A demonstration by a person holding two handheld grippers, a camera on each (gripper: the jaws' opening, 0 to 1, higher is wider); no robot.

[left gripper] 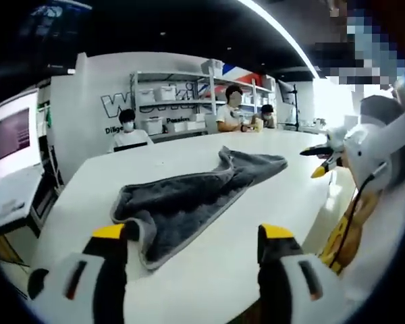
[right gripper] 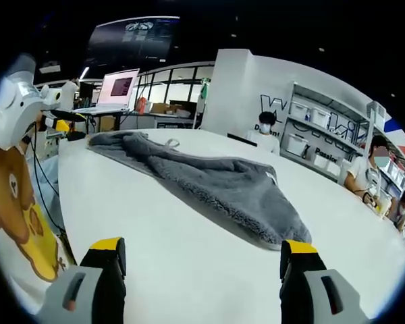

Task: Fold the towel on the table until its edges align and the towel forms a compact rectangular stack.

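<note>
At the bottom of the left gripper view, the left gripper (left gripper: 196, 246) has its yellow-tipped jaws spread wide and holding nothing; the left-hand jaw sits just at the near corner of the grey towel (left gripper: 189, 199), though whether it touches the cloth cannot be told. That towel lies rumpled and unfolded on the white worktop (left gripper: 209, 283), running away from the jaws in a long diagonal, with its far end bunched into a raised ridge. At the right of this view the right gripper (left gripper: 324, 158) reaches in above the worktop edge, held by a person in a white shirt with a yellow cartoon print (left gripper: 347, 236).

Low in the right gripper view, the right gripper (right gripper: 202, 260) also has its jaws spread apart and empty, hovering over bare worktop (right gripper: 189, 256) near the towel (right gripper: 216, 182). Seen from here, the towel stretches from a near corner close to the right-hand jaw to a crumpled far end at the upper left. The left gripper (right gripper: 61, 108) shows at the left edge, close to that far end.

Beyond the worktop, an open laptop (right gripper: 118, 91) stands on another desk, people (left gripper: 128, 128) sit at the far side, and shelves with white bins (left gripper: 169, 101) line the back wall.
</note>
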